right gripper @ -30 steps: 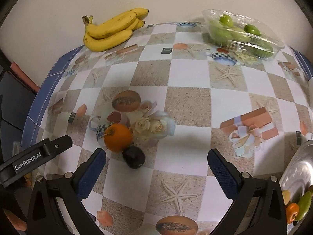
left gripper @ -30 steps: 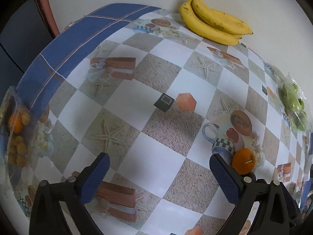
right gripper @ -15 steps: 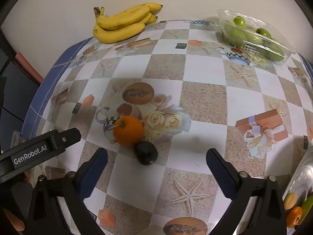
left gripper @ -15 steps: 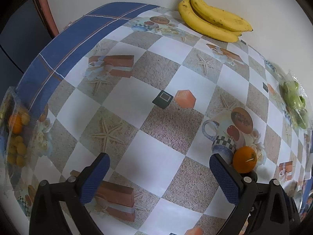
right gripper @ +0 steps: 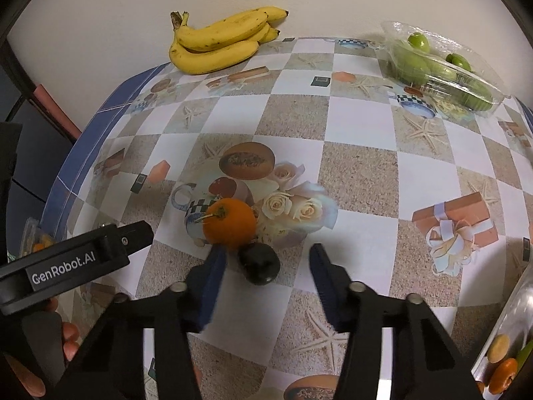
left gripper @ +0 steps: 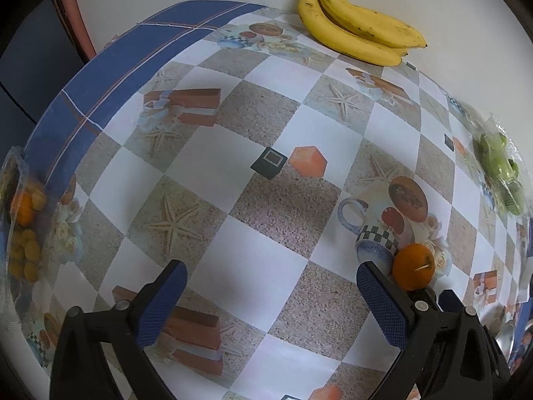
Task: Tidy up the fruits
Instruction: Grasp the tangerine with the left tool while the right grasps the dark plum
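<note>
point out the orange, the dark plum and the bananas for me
orange [right gripper: 230,223]: right wrist view, middle of its peel.
dark plum [right gripper: 260,263]: right wrist view, centre of its skin.
bananas [right gripper: 220,45]: right wrist view, middle of the bunch.

The light is soft and even, not very bright, and seems to come from above. Shadows are faint: a soft grey patch lies on the table [left gripper: 276,200] in the left view, and a small dark one sits under the orange [right gripper: 230,223] in the right view. Both pictures bulge like a ball, so the squares bend near the edges and the corners go black. The right gripper [right gripper: 266,266] is smeared with blur, most on its left finger. The tray [right gripper: 519,303] shines a little.
</note>
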